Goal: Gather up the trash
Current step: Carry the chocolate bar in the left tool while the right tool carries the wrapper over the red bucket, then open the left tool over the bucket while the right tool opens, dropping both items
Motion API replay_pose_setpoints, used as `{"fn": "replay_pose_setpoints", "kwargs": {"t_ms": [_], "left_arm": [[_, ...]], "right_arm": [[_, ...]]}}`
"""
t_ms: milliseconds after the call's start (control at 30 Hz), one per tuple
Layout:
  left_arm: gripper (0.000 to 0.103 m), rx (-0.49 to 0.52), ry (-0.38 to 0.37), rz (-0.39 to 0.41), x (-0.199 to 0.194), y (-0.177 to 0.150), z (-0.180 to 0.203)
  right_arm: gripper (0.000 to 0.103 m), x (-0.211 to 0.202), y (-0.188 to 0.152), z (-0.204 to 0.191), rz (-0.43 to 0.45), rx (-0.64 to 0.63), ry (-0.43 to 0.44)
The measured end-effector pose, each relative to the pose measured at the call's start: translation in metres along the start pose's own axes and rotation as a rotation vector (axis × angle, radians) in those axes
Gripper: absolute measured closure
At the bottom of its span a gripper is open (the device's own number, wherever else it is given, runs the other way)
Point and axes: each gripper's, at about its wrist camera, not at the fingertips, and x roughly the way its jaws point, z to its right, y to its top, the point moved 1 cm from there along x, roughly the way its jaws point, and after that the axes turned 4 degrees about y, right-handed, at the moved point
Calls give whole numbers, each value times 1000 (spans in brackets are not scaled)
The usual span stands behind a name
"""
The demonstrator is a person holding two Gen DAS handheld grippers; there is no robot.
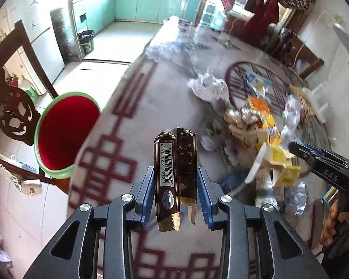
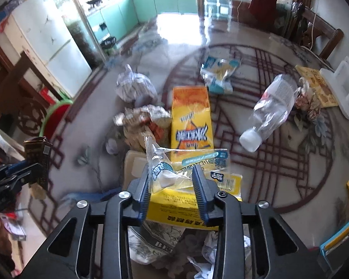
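Gripping cigarette pack (image 1: pixel 175 176), clear wrapper (image 2: pixel 174 174).

The desk (image 1: pixel 128 107) is smeared by motion blur in the left view. Beside the yellow box (image 2: pixel 192 121), the foil wrapper (image 2: pixel 142 118) is too blurred to be read. Below that box, a printed bag (image 2: pixel 151 244) is half hidden by the right tongs (image 2: pixel 172 181).
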Motion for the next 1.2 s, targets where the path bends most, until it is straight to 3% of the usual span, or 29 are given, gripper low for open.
{"fn": "replay_pose_setpoints", "kwargs": {"t_ms": [233,400,833,1100,1200], "left_arm": [[70,-71,39,71,-16,29,-52],[70,-142,78,77,-17,46,-106],[68,-251,181,64,3,72,-220],[64,-285,184,45,19,85,-260],[55,-292,164,64,20,91,-270]], "right_arm": [[72,-41,30,-32,131,-11,29],[72,-43,50,-78,171,-64,91],[72,49,80,-219,49,-239,393],[72,95,96,-269,-16,-283,461],[71,100,97,-278,-22,-299,468]]}}
